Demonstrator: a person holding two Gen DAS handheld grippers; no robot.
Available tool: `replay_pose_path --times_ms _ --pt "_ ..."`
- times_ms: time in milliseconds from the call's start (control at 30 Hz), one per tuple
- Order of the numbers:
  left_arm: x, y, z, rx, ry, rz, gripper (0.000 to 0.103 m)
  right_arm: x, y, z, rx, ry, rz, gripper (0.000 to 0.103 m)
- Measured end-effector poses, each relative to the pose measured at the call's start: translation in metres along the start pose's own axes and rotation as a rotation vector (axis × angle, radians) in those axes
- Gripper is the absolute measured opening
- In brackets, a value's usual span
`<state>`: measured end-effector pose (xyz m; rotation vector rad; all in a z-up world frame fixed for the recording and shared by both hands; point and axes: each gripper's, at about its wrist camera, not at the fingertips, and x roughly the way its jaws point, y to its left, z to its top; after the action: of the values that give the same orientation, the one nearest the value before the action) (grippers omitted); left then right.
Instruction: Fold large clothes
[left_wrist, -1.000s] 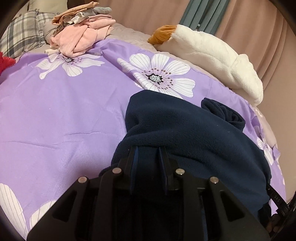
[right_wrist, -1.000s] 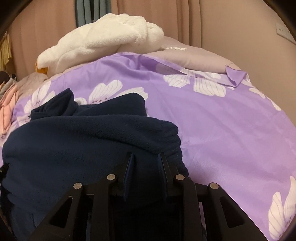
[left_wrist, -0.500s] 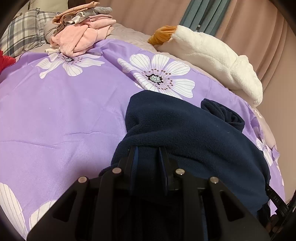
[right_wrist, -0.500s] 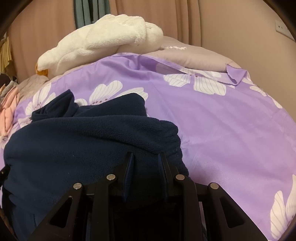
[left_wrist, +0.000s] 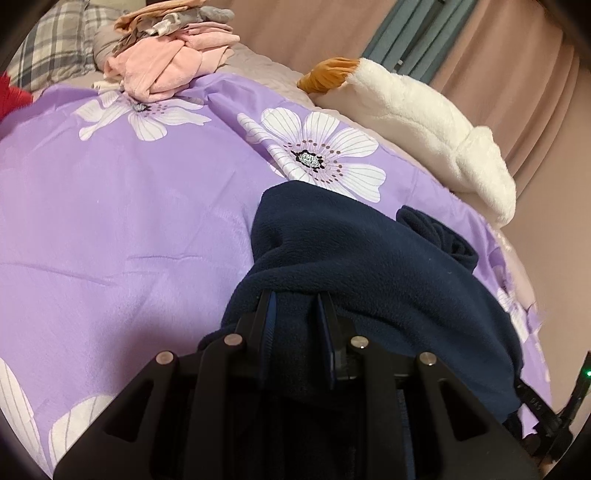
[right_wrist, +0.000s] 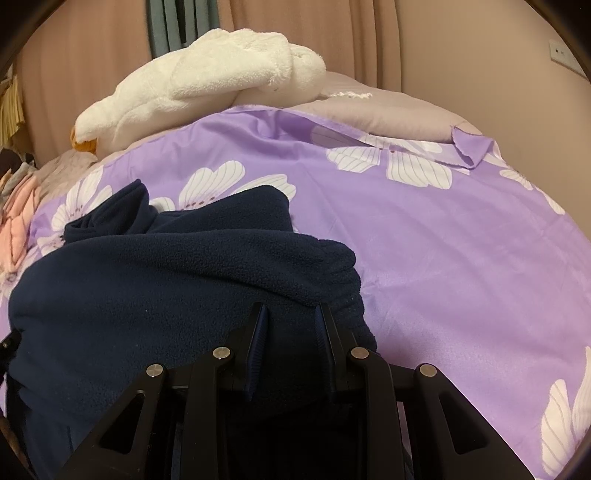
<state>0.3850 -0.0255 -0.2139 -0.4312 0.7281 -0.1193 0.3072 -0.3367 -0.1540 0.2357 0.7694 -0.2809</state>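
Navy fleece (left_wrist: 369, 266) bunched on purple sheet (left_wrist: 110, 221), L tool (left_wrist: 295, 295) & R tool (right_wrist: 290, 308) both clamped on it

One dark blue fleece garment (left_wrist: 388, 266) lies on one bed (left_wrist: 110, 221) with a purple flowered cover. Two tools are in view, the left tool (left_wrist: 295, 295) and the right tool (right_wrist: 290, 308), each with two fingers. One white plush toy (left_wrist: 424, 122) lies at the far edge. One heap of pink clothes (left_wrist: 173, 62) sits by one plaid pillow (left_wrist: 51, 48).
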Motion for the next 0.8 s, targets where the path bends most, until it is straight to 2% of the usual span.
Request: replay_pose_path --times_ms 100,133,200,233,267,300,333,367,433,467,500,533,567,633,700,800 --pt "-0.008 0.007 0.0 -0.053 0.022 -0.017 0.025 -0.004 -0.001 -0.001 0.004 -0.001 0.008 0.024" --pt "-0.017 0.007 0.001 -0.044 0.055 -0.003 0.025 -0.009 -0.002 -0.001 0.004 0.0 0.019 0.025" --pt "-0.044 0.004 0.0 0.006 0.056 0.032 0.026 -0.033 -0.009 -0.005 -0.018 0.011 0.066 0.025" --pt "-0.068 0.003 -0.001 0.036 0.036 0.105 0.041 -0.046 -0.013 -0.009 -0.013 0.01 0.089 0.025" --pt "-0.086 0.004 -0.003 0.05 0.012 0.148 0.048 -0.066 -0.024 -0.016 0.009 0.015 0.091 0.03" --pt "-0.111 0.007 -0.006 0.06 -0.022 0.158 0.058 -0.08 -0.033 -0.022 0.026 0.02 0.074 0.037" --pt "-0.134 0.012 -0.01 0.06 -0.046 0.117 0.065 -0.096 -0.044 -0.029 0.048 0.012 0.062 0.052" --pt "-0.152 0.018 -0.015 0.053 -0.055 0.064 0.069 -0.112 -0.057 -0.034 0.082 -0.01 0.06 0.059" --pt "-0.191 0.04 -0.029 -0.027 -0.07 -0.049 0.087 -0.139 -0.084 -0.04 0.189 -0.037 0.09 0.061" --pt "-0.202 0.049 -0.035 -0.078 -0.073 -0.062 0.089 -0.155 -0.101 -0.049 0.26 -0.044 0.139 0.067" --pt "-0.213 0.06 -0.043 -0.13 -0.064 -0.059 0.089 -0.162 -0.11 -0.057 0.295 -0.044 0.17 0.073" --pt "-0.217 0.065 -0.049 -0.14 -0.053 -0.055 0.089 -0.168 -0.12 -0.067 0.327 -0.035 0.192 0.086" --pt "-0.222 0.073 -0.059 -0.149 -0.042 -0.05 0.089 -0.171 -0.129 -0.079 0.353 -0.016 0.191 0.089" --pt "-0.226 0.092 -0.085 -0.184 -0.008 -0.019 0.088 -0.17 -0.143 -0.103 0.381 0.041 0.15 0.089" --pt "-0.224 0.106 -0.106 -0.226 0.068 0.003 0.087 -0.166 -0.155 -0.129 0.417 0.108 0.12 0.089" --pt "-0.228 0.113 -0.128 -0.241 0.109 -0.04 0.084 -0.173 -0.161 -0.15 0.444 0.111 0.142 0.089"
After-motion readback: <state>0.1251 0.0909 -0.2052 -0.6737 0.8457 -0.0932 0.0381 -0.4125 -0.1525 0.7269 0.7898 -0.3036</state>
